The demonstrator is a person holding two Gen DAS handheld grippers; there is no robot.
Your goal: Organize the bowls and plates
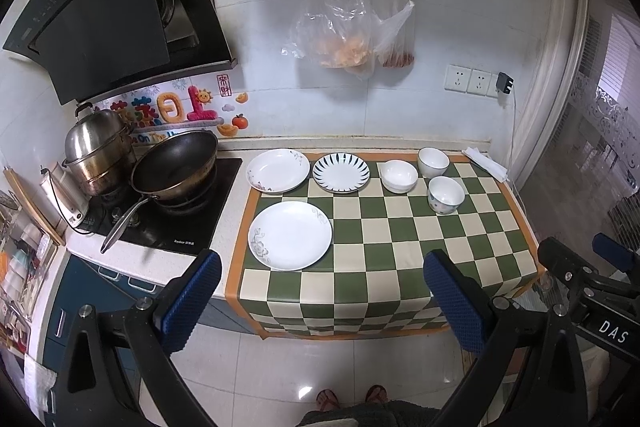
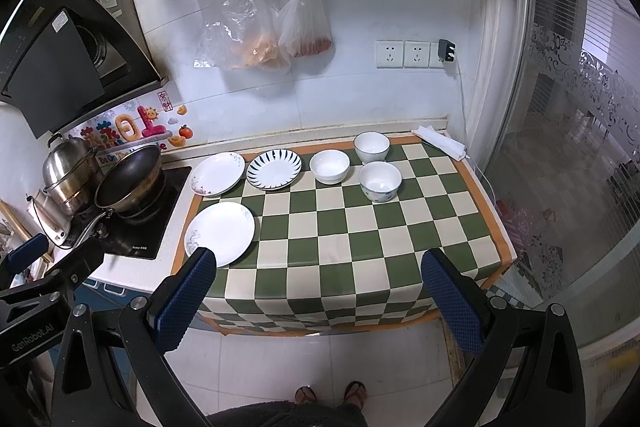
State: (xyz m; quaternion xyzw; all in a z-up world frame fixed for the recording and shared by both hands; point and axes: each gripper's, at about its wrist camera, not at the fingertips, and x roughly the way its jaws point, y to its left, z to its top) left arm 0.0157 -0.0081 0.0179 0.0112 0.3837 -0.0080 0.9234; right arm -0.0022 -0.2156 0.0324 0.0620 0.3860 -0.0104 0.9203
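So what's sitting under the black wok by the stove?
The wok rests on a burner ring of the black cooktop, its handle jutting toward the camera. The burner itself is hidden beneath the pan.

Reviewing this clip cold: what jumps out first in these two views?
The green-and-cream checkered mat dominates the counter, carrying three white plates on its left, including a blue-striped plate, and three white bowls clustered far right. Left of it, a dark wok sits on the stove. Both open grippers, left and right, hover before the counter's edge.
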